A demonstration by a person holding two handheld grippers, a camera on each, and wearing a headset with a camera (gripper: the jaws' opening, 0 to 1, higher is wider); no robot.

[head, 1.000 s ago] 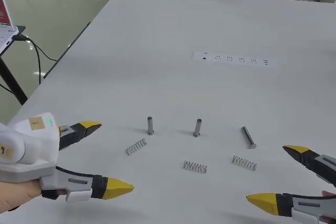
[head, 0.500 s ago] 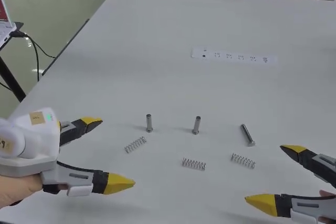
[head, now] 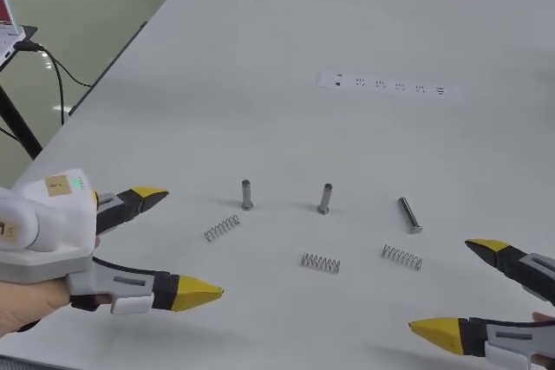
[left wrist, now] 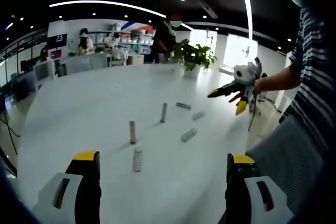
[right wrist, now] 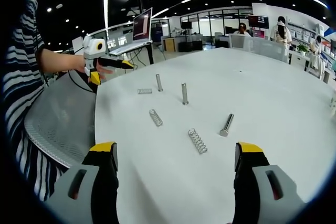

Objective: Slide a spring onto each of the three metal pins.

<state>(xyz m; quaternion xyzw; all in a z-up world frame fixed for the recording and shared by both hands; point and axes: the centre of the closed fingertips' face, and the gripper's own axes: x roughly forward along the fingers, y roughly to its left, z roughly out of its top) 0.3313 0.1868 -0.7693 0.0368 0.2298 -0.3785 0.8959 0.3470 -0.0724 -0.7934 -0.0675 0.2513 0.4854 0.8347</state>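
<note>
Left gripper [head: 192, 241], right gripper [head: 440, 286]: fingers spread wide; springs [head: 320, 262] lie beside pins [head: 325, 198]

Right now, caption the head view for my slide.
Left tool and right tool open; three springs lie loose before three bare pins, right one lying flat.

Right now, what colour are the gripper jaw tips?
Yellow, over black. Clearest in the head view, on the left gripper and the right gripper.
</note>
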